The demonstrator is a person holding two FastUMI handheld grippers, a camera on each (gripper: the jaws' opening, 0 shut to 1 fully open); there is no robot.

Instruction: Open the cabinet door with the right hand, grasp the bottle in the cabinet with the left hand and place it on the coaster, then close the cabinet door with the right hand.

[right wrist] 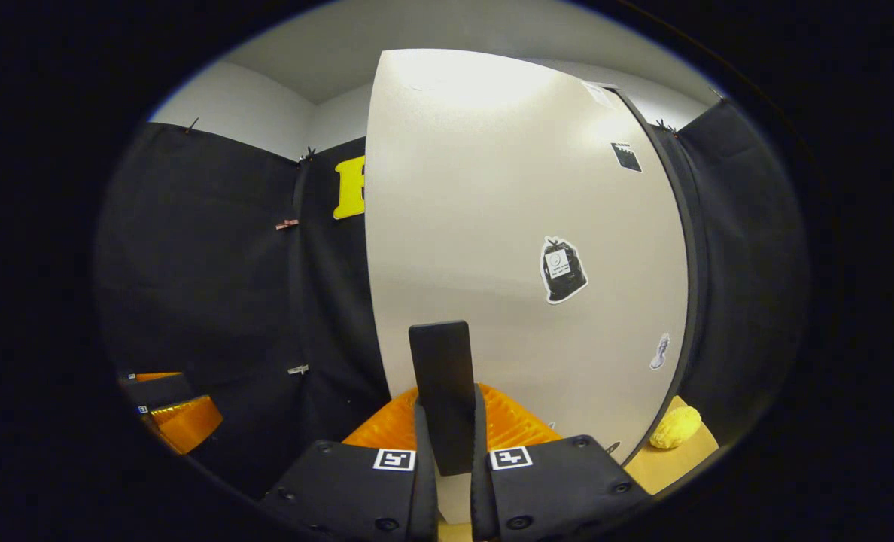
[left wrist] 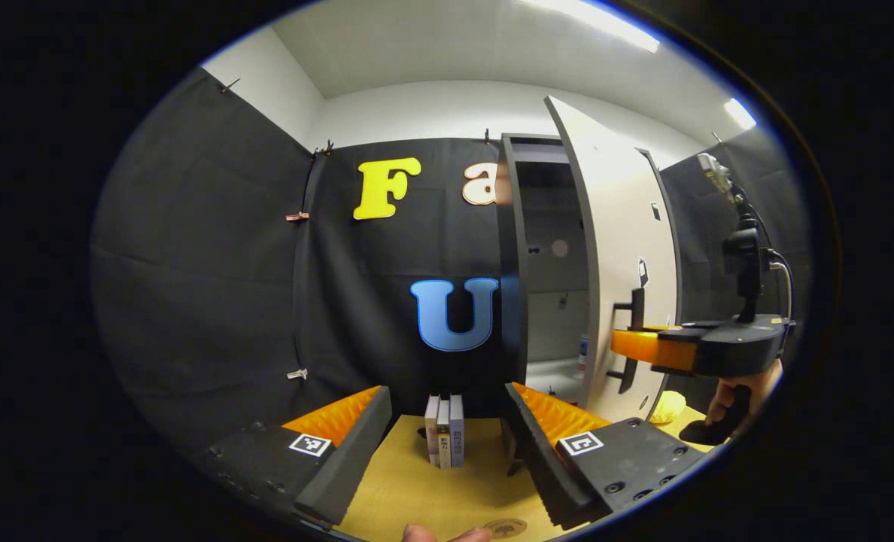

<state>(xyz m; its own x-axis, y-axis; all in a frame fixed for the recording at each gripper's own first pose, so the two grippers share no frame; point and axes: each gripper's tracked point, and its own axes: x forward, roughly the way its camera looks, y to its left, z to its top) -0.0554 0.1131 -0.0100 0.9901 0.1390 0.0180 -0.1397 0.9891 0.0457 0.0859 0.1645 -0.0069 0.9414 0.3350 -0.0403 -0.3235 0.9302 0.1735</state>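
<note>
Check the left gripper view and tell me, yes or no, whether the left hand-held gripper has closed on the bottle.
No: the left hand-held gripper stands open over the table, nothing between its fingers.

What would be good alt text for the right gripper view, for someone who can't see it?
The right gripper has its jaws shut on the black door handle of a pale cabinet door, which stands swung partly open. A yellow object lies on the wooden table at lower right, and the left gripper shows at far left.
</note>
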